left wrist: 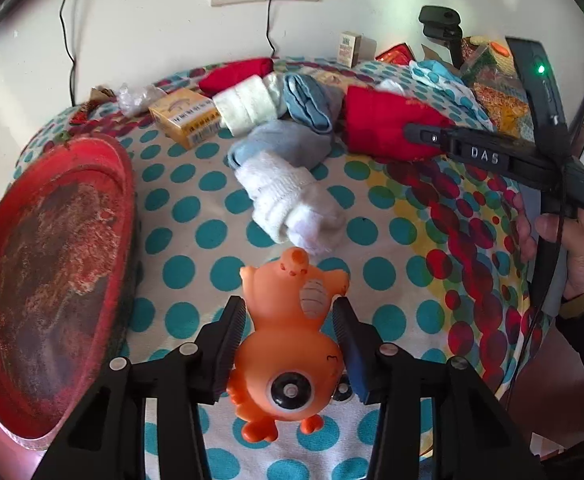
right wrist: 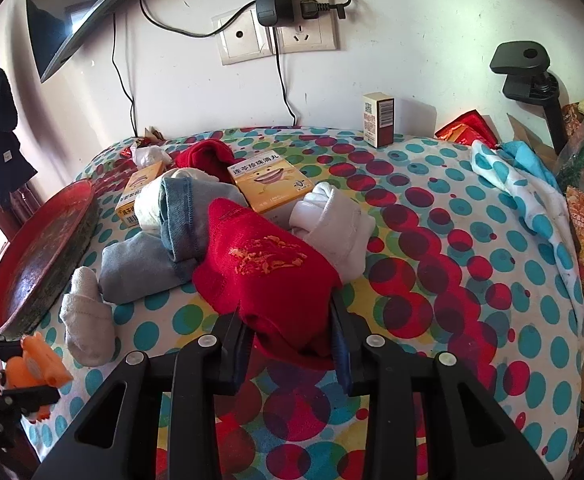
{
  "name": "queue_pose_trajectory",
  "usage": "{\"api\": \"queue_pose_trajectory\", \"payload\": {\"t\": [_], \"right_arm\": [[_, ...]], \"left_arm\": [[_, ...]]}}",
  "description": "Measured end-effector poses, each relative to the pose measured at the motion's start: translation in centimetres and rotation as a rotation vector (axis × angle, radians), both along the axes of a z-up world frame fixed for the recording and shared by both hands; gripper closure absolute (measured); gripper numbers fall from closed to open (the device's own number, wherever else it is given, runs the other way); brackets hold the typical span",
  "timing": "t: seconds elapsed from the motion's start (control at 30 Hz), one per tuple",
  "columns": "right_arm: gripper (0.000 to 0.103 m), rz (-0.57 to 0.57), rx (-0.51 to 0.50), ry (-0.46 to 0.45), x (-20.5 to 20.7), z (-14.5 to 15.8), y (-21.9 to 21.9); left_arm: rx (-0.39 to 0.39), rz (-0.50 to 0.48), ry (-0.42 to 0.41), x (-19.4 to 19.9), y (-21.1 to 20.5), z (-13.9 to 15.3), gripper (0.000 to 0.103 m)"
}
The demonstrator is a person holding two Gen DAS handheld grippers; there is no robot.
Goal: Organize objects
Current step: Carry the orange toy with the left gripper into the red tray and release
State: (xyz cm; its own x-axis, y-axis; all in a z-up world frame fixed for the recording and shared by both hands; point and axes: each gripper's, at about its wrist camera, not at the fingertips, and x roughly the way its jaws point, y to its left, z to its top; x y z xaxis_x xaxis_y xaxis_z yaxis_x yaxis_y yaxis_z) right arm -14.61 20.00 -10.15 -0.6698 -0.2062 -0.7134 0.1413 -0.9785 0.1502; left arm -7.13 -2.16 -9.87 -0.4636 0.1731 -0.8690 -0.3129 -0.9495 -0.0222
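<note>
Orange toy [left wrist: 292, 344] sits clenched in the left tool [left wrist: 290, 312]; right tool [right wrist: 288, 320] grasps the red sock [right wrist: 268, 268]. Probably next: carry the toy to the red tray [left wrist: 52, 280] at left.

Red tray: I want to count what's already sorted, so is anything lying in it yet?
No, the red tray shows only its worn, bare inside.
</note>
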Motion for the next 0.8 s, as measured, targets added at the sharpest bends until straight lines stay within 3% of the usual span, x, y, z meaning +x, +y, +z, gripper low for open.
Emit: {"api": "queue_pose_trajectory", "payload": {"t": [0.3, 0.8], "right_arm": [[0.072, -0.001, 0.004, -0.005, 0.0, -0.1, -0.1], [0.071, -0.003, 0.011, -0.01, 0.0, -0.2, -0.1]], "left_arm": [[-0.018, 0.072, 0.058, -1.0, -2.5, 2.5, 0.057], [-0.109, 0.356, 0.078, -4.7, -14.6, 4.1, 0.056]]}}
